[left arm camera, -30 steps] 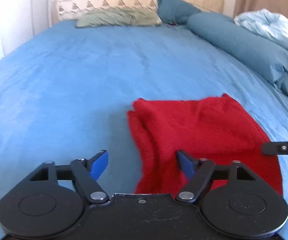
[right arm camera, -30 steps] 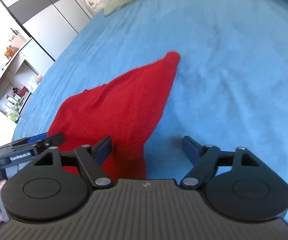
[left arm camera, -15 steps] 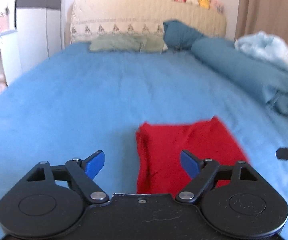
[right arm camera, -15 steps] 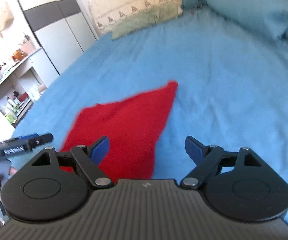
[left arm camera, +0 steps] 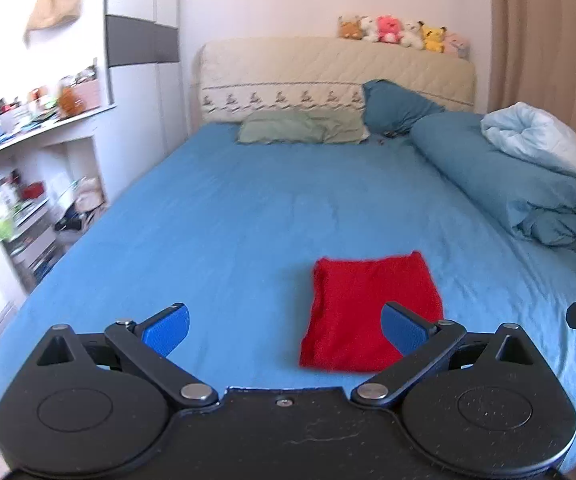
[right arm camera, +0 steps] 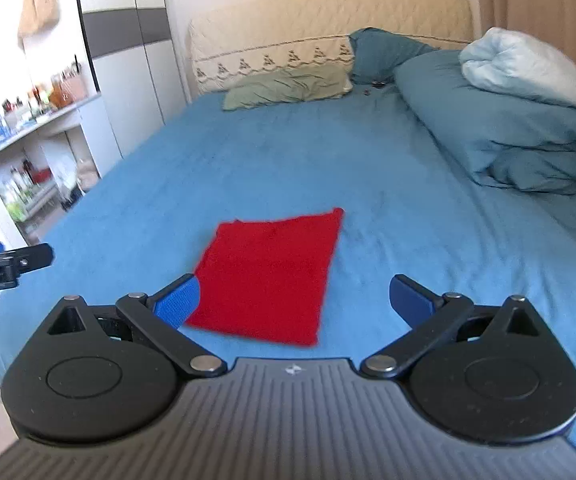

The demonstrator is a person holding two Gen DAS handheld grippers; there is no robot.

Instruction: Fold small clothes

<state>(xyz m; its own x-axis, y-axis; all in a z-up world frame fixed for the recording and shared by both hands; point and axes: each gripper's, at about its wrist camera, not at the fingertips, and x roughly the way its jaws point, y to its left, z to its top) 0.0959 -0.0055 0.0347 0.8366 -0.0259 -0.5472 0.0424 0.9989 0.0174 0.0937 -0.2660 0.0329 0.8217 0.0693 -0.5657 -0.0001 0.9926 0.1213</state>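
A red garment (left arm camera: 368,304) lies folded into a flat rectangle on the blue bed sheet (left arm camera: 248,220), near the bed's front edge. It also shows in the right wrist view (right arm camera: 272,272). My left gripper (left arm camera: 286,326) is open and empty, held back from and above the garment, whose near part sits behind its right finger. My right gripper (right arm camera: 294,300) is open and empty, also pulled back, with the garment between and behind its fingers. Neither gripper touches the cloth.
A rolled teal duvet (left arm camera: 508,184) with a pale blue blanket (left arm camera: 540,140) lies along the bed's right side. A green pillow (left arm camera: 300,132) and a teal pillow (left arm camera: 396,108) sit at the padded headboard (left arm camera: 328,72). Cluttered shelves (left arm camera: 28,184) stand left of the bed.
Both grippers have pulled back and up away from the red garment, which now looks smaller and farther off. The garment lies still and folded.
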